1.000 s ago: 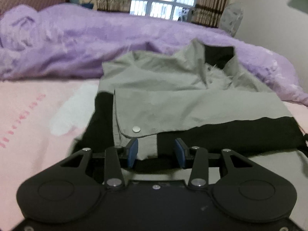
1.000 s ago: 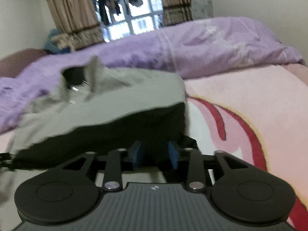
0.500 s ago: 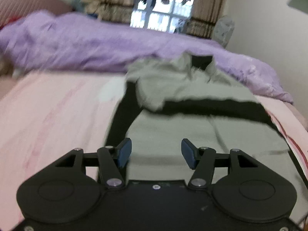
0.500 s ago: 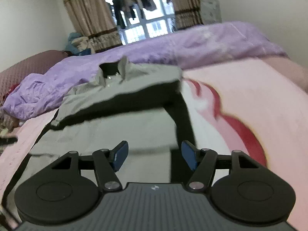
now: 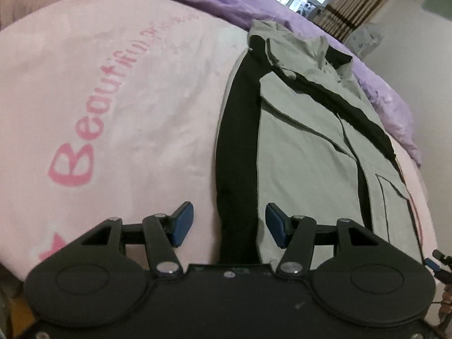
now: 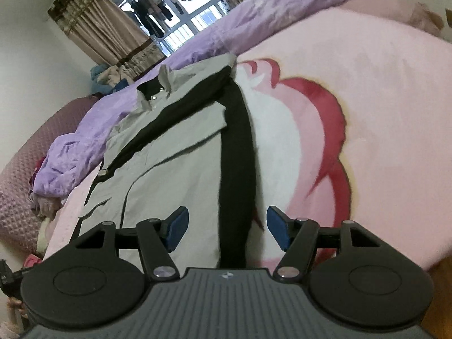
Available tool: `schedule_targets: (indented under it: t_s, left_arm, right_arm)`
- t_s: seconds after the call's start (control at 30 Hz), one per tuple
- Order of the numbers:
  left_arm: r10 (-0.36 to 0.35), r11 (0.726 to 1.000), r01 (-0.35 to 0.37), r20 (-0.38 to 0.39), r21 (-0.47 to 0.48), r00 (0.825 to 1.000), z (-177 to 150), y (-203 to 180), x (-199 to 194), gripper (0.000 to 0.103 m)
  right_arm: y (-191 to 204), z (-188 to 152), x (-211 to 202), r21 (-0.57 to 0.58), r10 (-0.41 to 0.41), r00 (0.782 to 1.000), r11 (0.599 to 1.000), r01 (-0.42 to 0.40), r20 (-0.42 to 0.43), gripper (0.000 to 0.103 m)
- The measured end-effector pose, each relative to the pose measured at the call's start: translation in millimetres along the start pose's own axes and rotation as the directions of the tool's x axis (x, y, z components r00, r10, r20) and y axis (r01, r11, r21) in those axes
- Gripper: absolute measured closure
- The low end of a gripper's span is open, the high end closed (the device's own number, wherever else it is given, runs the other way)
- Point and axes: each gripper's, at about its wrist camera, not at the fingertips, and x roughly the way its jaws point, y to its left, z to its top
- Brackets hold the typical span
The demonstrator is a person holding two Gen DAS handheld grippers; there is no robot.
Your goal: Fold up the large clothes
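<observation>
A grey jacket with black side panels lies flat on the pink bed, collar toward the far end; its sleeves are folded across the chest as a black band. It also shows in the right wrist view. My left gripper is open and empty, hovering at the jacket's near left hem over the black side strip. My right gripper is open and empty at the near right hem, over the other black strip.
The pink bedsheet with red lettering spreads to the left, and with a red print to the right. A crumpled purple quilt lies along the far side of the bed. Curtains and a window stand behind.
Both grippers opened, let go of the jacket and pulled back from the collar end to the near hem. The folded sleeves now lie flat across the chest.
</observation>
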Motion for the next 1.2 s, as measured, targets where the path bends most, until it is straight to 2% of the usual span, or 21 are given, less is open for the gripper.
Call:
schedule_targets:
  t_s: [0.13,0.33,0.47,0.57,0.67,0.73,0.83,0.9,0.97,1.0,1.03,1.07,1.1,1.13,1.2]
  left_arm:
    - [-0.051,0.999,0.051,-0.035,-0.014,0.998,-5,-2,-1,0.046]
    - [-0.137,0.989,0.134,-0.055,-0.058,0.989,-10,-1,-1,0.046]
    - [-0.183,0.98,0.178,-0.051,-0.084,0.982,-4,-1,8,0.046]
    - [-0.21,0.973,0.203,-0.058,-0.106,0.976,4,-3,17,0.046]
    - [-0.226,0.97,0.217,-0.075,-0.109,0.971,7,-7,20,0.046]
    - [-0.254,0.963,0.242,-0.095,-0.12,0.963,5,-7,20,0.047]
    - [-0.325,0.94,0.305,-0.128,-0.157,0.937,-5,-4,21,0.047]
    - [-0.327,0.939,0.309,-0.115,-0.15,0.938,-7,-3,19,0.048]
    - [-0.323,0.939,0.303,-0.116,-0.163,0.939,-4,-4,20,0.049]
    - [-0.313,0.943,0.294,-0.119,-0.155,0.942,-3,-7,21,0.05]
    - [-0.295,0.951,0.279,-0.121,-0.136,0.948,-2,-11,21,0.061]
    - [-0.262,0.963,0.25,-0.128,-0.106,0.956,-2,-16,21,0.082]
    - [-0.224,0.974,0.215,-0.137,-0.077,0.965,-2,-20,23,0.093]
    - [-0.197,0.98,0.19,-0.137,-0.059,0.971,-2,-23,23,0.093]
    - [-0.188,0.982,0.184,-0.128,-0.047,0.974,-3,-23,23,0.093]
  right_arm:
    - [-4,-7,0,-0.003,0.002,1.0,1.0,-0.002,-0.028,0.028]
    - [-8,-22,5,0.015,0.083,0.992,0.996,-0.082,-0.096,0.028]
    - [-4,-25,13,0.023,0.122,0.988,0.992,-0.121,-0.094,0.028]
    - [-6,-24,21,0.082,0.178,0.98,0.982,-0.171,-0.091,0.027]
    - [-2,-24,26,0.092,0.175,0.981,0.982,-0.167,-0.087,0.026]
    - [0,-25,25,0.085,0.169,0.982,0.983,-0.162,-0.086,0.026]
    - [-1,-29,20,0.08,0.186,0.976,0.981,-0.178,-0.109,0.027]
    - [0,-31,18,0.065,0.192,0.974,0.98,-0.186,-0.116,0.027]
    - [2,-31,19,0.052,0.178,0.976,0.984,-0.173,-0.122,0.031]
    - [5,-30,20,0.045,0.166,0.978,0.986,-0.162,-0.124,0.043]
    - [8,-29,19,0.026,0.144,0.982,0.99,-0.142,-0.123,0.059]
    - [11,-28,19,0.007,0.121,0.984,0.993,-0.121,-0.128,0.065]
    - [12,-27,17,-0.008,0.108,0.986,0.994,-0.11,-0.129,0.071]
    - [12,-26,15,-0.01,0.113,0.985,0.993,-0.115,-0.129,0.078]
    - [9,-24,10,0.019,0.14,0.983,0.99,-0.138,-0.117,0.085]
